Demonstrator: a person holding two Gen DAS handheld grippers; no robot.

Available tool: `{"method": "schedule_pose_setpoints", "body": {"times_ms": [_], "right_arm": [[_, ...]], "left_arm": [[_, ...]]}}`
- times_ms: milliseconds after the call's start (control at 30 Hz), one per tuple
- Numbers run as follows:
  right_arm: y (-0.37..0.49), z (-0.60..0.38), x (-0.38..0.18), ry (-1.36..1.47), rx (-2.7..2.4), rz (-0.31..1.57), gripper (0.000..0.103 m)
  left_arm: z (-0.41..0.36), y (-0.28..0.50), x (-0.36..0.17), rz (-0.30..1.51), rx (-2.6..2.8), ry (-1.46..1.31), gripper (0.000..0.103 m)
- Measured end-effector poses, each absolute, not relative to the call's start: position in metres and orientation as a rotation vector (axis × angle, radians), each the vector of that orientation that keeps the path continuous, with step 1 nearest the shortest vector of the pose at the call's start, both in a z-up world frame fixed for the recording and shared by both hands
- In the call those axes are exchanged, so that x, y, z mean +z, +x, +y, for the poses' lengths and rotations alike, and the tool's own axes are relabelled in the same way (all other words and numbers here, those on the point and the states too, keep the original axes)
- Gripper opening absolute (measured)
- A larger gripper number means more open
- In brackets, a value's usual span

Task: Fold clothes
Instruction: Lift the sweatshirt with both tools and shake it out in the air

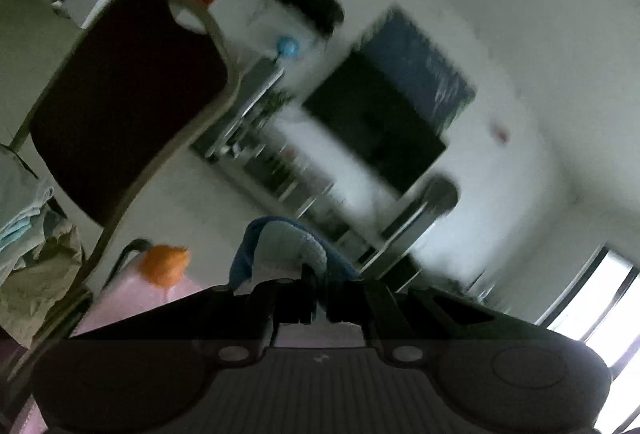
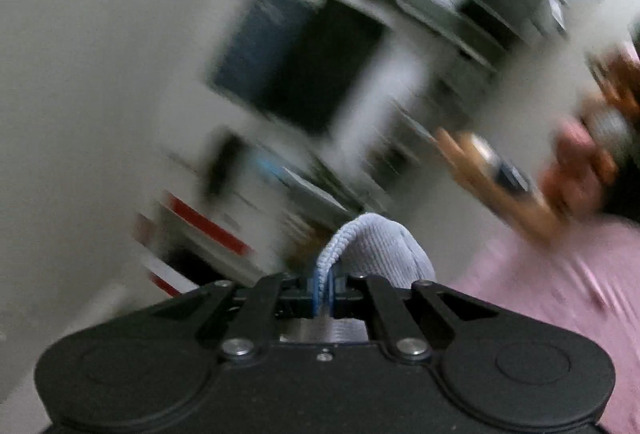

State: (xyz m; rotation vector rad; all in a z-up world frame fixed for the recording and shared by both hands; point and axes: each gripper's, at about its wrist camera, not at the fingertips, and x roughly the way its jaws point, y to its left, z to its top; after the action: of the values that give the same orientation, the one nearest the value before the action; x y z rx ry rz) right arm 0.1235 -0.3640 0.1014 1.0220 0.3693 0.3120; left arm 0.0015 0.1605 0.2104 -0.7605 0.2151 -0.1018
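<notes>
Both grippers are up in the air, cameras pointing at the far wall and a dark screen, heavy motion blur in both views.

Right gripper: jaws clamped on the garment, a pale knit with a blue ribbed edge. The hem bunches up out of the pinch and the fabric drapes off to the right.

Left gripper: jaws look closed on blue-and-pale cloth that arches over the fingertips. It's dim there, so I'm fairly sure but not certain. Probably the same piece, held at two points; the views don't show the span between them.

The pink surface lies below and to the side. It could be a bed sheet or a counter cover; I can't tell which. There's a chair on the left, with a heap of other clothes beside it.

My read is a lift or shake-out, with the piece held off the pink surface. I can't tell whether that's opening it flat or carrying a fold over.

To do it well:
- keep both pinches firm, since the knit slips
- keep the grippers level and apart so the edge between them stays taut
- slow down before lowering; the blur says the swing is fast
- lay the hanging end down first
</notes>
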Motion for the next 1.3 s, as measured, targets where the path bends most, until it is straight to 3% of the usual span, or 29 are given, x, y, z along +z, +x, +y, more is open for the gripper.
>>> {"method": "schedule_pose_setpoints", "body": {"times_ms": [100, 267, 333, 500, 633, 733, 867, 1033, 1300], "right_arm": [[0.068, -0.371, 0.155, 0.989, 0.356, 0.227, 0.004], [-0.025, -0.378, 0.225, 0.905, 0.427, -0.011, 0.004], [-0.053, -0.380, 0.235, 0.867, 0.446, -0.087, 0.004], [-0.048, -0.370, 0.235, 0.762, 0.384, -0.030, 0.004], [0.037, -0.348, 0.216, 0.739, 0.277, 0.168, 0.004], [0.103, -0.332, 0.201, 0.721, 0.191, 0.324, 0.004], [0.131, -0.330, 0.211, 0.704, 0.188, 0.271, 0.004], [0.112, -0.329, 0.172, 0.635, 0.194, 0.304, 0.004], [0.155, -0.319, -0.014, 0.539, 0.017, 0.657, 0.004]], "left_arm": [[0.162, -0.024, 0.227, 0.255, -0.154, -0.801, 0.003], [0.158, -0.086, 0.252, 0.050, -0.294, -0.793, 0.004], [0.152, -0.079, 0.254, 0.104, -0.260, -0.750, 0.004], [0.148, -0.026, 0.242, 0.259, -0.201, -0.673, 0.004], [0.148, 0.078, 0.214, 0.483, -0.053, -0.606, 0.004], [0.159, 0.111, 0.225, 0.446, -0.061, -0.664, 0.004], [0.157, 0.098, 0.250, 0.285, -0.075, -0.569, 0.004], [0.152, 0.095, 0.180, 0.329, -0.041, -0.501, 0.004], [0.128, 0.120, -0.035, 0.681, 0.133, -0.420, 0.004]]}}
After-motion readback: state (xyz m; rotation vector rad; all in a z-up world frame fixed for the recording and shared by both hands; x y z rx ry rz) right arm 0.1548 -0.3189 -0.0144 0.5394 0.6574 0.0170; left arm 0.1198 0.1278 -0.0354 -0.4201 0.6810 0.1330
